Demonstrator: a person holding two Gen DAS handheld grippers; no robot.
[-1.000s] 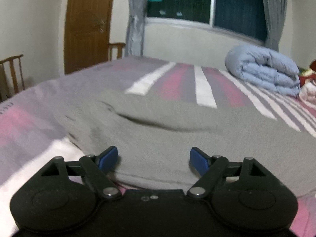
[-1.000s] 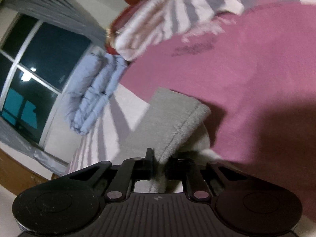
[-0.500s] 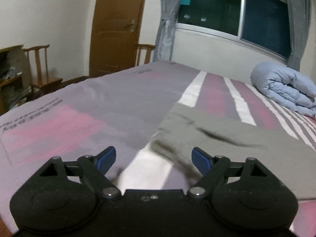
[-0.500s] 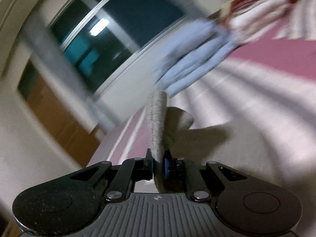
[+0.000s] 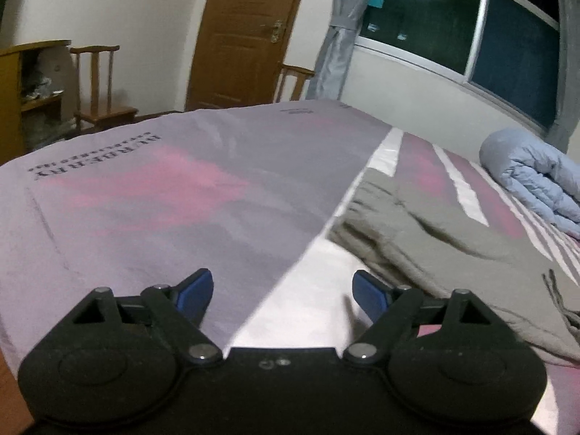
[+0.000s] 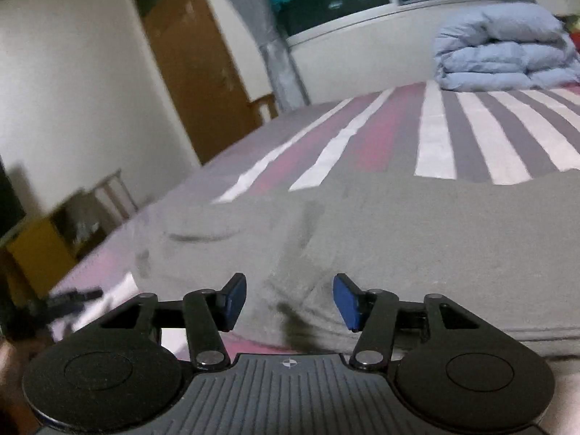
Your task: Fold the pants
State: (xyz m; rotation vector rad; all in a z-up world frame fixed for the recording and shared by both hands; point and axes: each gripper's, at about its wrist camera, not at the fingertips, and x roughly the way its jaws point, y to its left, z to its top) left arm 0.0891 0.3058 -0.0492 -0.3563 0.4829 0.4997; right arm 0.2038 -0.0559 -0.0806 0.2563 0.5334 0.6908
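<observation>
both fingers (image 5: 195, 291) (image 6: 346, 301) spread, grey pants (image 6: 417, 239) on striped bed (image 5: 163, 195)

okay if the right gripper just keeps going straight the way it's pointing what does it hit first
Most likely the gray pants. The right gripper is open and empty, and the fabric fills the view right ahead of its fingertips, lying on the striped bedsheet. Exact depth is unclear.

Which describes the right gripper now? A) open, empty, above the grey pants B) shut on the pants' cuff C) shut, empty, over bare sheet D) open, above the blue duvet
A: the right gripper has its blue pads spread apart with nothing between them, and the grey pants lie flat on the bed beneath it.
</observation>
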